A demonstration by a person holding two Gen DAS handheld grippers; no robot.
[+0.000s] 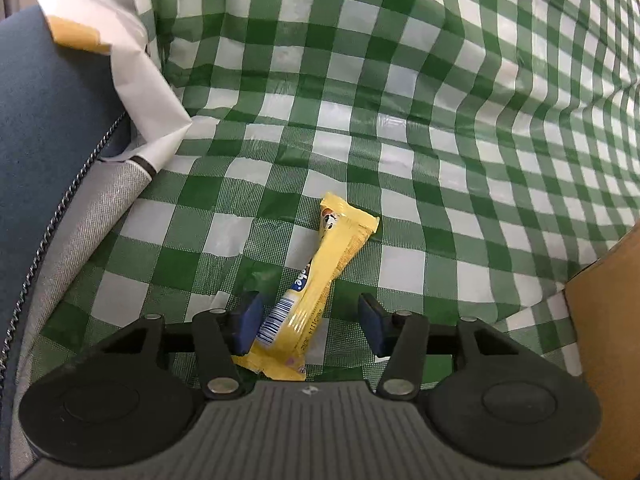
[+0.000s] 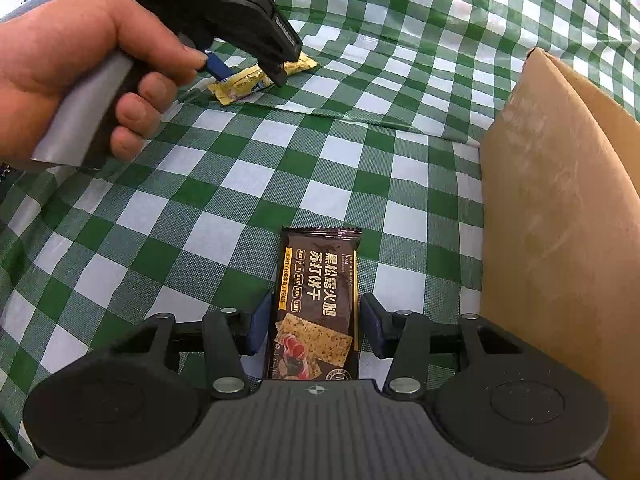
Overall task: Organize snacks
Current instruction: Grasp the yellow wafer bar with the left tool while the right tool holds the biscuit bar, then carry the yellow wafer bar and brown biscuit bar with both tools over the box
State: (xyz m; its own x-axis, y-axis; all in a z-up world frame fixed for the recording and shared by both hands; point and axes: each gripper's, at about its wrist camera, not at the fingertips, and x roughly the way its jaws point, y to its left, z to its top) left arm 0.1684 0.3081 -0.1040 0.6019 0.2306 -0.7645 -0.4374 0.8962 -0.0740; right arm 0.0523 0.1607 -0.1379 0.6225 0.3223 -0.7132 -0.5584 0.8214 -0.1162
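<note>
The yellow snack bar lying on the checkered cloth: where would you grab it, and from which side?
Across its narrow middle, from above. The yellow snack bar lies flat and long on the green checkered cloth, and the left gripper already straddles its near half, fingers open either side.

Two wrist fisheyes, low over a checked cloth

The left wrist view looks forward and down along its fingers, close over the green-and-white tablecloth [image 1: 400, 100], a yellow snack bar [image 1: 316, 280] between them. The right wrist view faces likewise, close over a brown cracker packet [image 2: 316, 304]. Both share the cloth, the cardboard box [image 2: 560, 200] at right, and that bar [image 2: 256, 80].
</note>
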